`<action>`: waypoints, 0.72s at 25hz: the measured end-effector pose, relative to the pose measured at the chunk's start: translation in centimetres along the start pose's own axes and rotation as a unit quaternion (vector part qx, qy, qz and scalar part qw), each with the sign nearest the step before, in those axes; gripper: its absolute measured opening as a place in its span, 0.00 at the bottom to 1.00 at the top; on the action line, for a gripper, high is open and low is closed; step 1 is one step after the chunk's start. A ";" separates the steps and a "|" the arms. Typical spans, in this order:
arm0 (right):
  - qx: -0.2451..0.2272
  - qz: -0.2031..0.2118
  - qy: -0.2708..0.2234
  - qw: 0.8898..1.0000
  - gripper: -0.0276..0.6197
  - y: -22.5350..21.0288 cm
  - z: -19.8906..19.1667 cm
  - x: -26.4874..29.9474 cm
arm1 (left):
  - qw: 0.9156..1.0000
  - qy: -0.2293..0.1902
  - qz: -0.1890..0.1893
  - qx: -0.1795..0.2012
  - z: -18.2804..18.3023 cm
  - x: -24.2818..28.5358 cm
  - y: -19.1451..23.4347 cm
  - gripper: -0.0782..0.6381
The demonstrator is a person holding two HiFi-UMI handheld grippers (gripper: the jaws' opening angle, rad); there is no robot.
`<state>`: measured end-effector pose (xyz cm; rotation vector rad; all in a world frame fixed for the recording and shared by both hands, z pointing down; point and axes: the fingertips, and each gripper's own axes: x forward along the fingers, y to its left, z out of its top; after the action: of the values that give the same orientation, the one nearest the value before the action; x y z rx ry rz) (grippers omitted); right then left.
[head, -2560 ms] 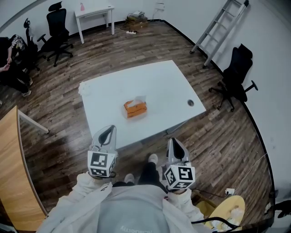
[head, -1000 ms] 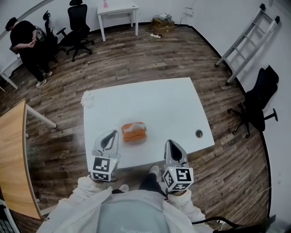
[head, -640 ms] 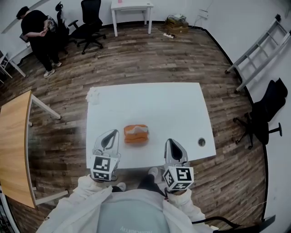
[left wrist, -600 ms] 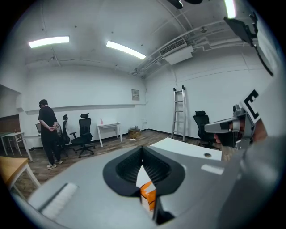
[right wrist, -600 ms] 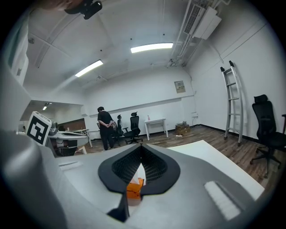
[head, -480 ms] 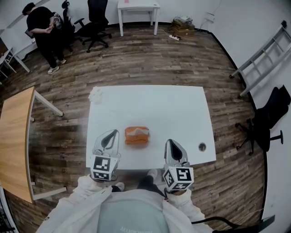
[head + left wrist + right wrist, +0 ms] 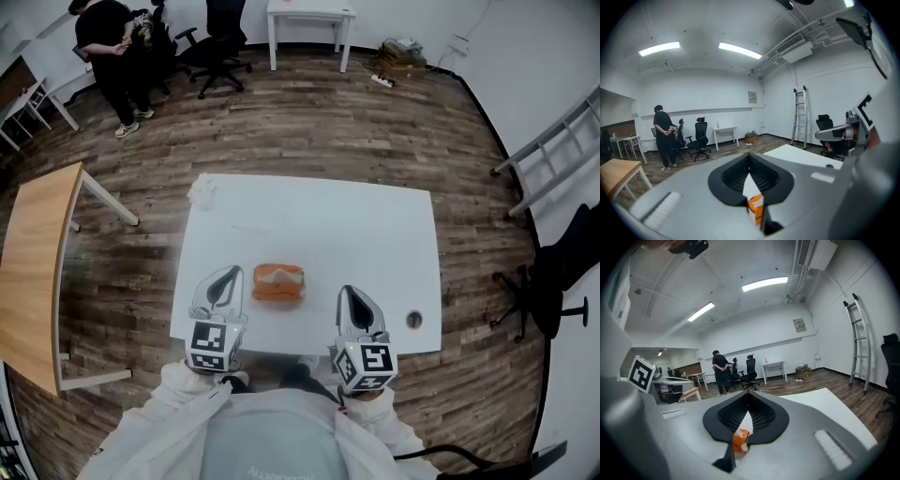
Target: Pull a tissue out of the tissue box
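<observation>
Head view has us standing at the near edge of the white table (image 7: 328, 225), which spreads out ahead of both grippers. The left gripper (image 7: 228, 274) and the right gripper (image 7: 348, 292) hang over that near edge, side by side and well apart, both aimed across the table. In each gripper's own view the jaws meet at the tips, with nothing caught in them.

The orange tissue box (image 7: 278, 286) lies flat on the table between the two grippers. It is a little ahead of them, just beside the left one and farther from the right one. We judge that we are only at the reach: neither gripper touches the box.

To do this step well, we should part one pair of jaws before coming down. Then we come in from above the slot and pinch only the soft white sheet, not the cardboard round it. The box looks light and would likely rise with the pull. So we would press the other gripper, jaws together, on one end of the lid and draw the sheet straight up and away.

The box is the only container near the grippers. A white tissue (image 7: 278, 273) stands out of its top opening, and we cannot tell how full it is below that. Well ahead of the left gripper, at the table's far corner, lies a small crumpled white wad (image 7: 201, 190), perhaps loose tissue
</observation>
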<state>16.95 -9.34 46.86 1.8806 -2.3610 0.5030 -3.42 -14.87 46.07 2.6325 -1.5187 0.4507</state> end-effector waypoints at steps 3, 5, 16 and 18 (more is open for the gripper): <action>-0.003 0.012 0.005 1.000 0.04 -0.6 0.1 0.4 | 1.000 0.000 0.011 -0.004 0.1 0.3 -0.4 0.11; -0.006 0.020 0.007 1.000 0.04 -1.0 0.2 0.7 | 1.000 0.003 0.018 -0.006 0.0 0.6 -0.6 0.11; -0.011 0.068 0.012 0.998 0.04 -2.8 0.7 2.1 | 0.998 0.005 0.063 -0.013 0.7 1.5 -1.8 0.11; -0.009 0.071 0.010 0.997 0.04 -3.1 0.7 2.2 | 0.998 0.005 0.064 -0.010 0.9 1.5 -2.1 0.11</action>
<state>19.45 -12.22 47.41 1.7008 -2.4882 0.5080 -0.68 -15.24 45.80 2.5240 -1.6864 0.4527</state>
